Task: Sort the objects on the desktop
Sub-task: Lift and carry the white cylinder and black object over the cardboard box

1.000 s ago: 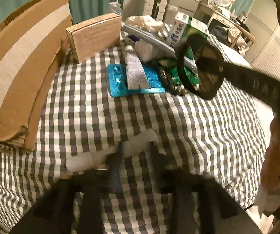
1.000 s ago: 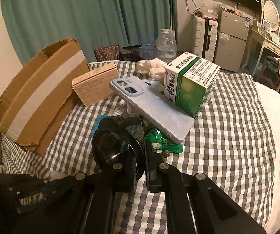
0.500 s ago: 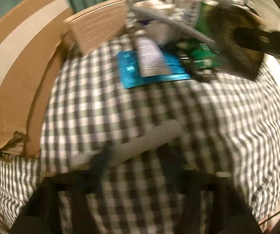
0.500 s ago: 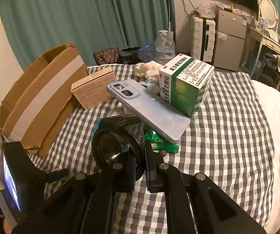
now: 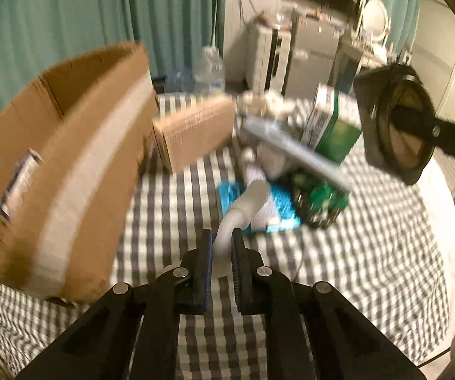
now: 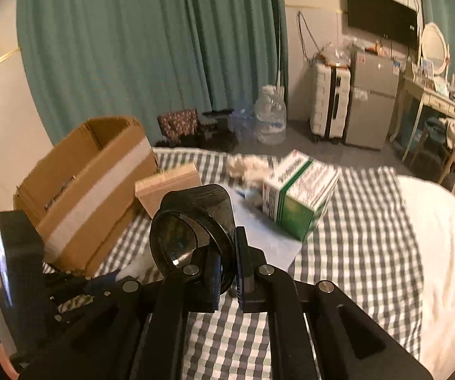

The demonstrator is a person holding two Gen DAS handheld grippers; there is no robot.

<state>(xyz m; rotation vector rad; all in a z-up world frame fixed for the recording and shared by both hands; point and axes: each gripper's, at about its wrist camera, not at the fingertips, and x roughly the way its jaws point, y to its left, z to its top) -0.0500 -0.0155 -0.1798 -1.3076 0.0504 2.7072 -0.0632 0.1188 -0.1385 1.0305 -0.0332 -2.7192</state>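
My left gripper [image 5: 222,237] is shut on a white tube [image 5: 243,207] and holds it up above the checked cloth [image 5: 370,253]. My right gripper [image 6: 227,237] is shut on a black round lens-like object [image 6: 189,231], lifted in the air; it also shows in the left wrist view [image 5: 395,123] at the upper right. The big open cardboard box [image 5: 56,164] stands at the left, also in the right wrist view [image 6: 88,183]. A silver phone [image 5: 291,148], a green medicine box [image 5: 332,129] and a blue packet [image 5: 275,209] lie in a pile behind.
A small brown carton [image 5: 195,133] sits next to the big box. White crumpled tissue [image 6: 246,164] lies behind the green box [image 6: 300,190]. A water bottle [image 6: 270,117], suitcase and small fridge stand on the floor beyond. White bedding [image 6: 433,237] lies at the right.
My left gripper has closed on the white tube and lifted it off the cloth, tilting up. My right gripper has risen with the black lens object.
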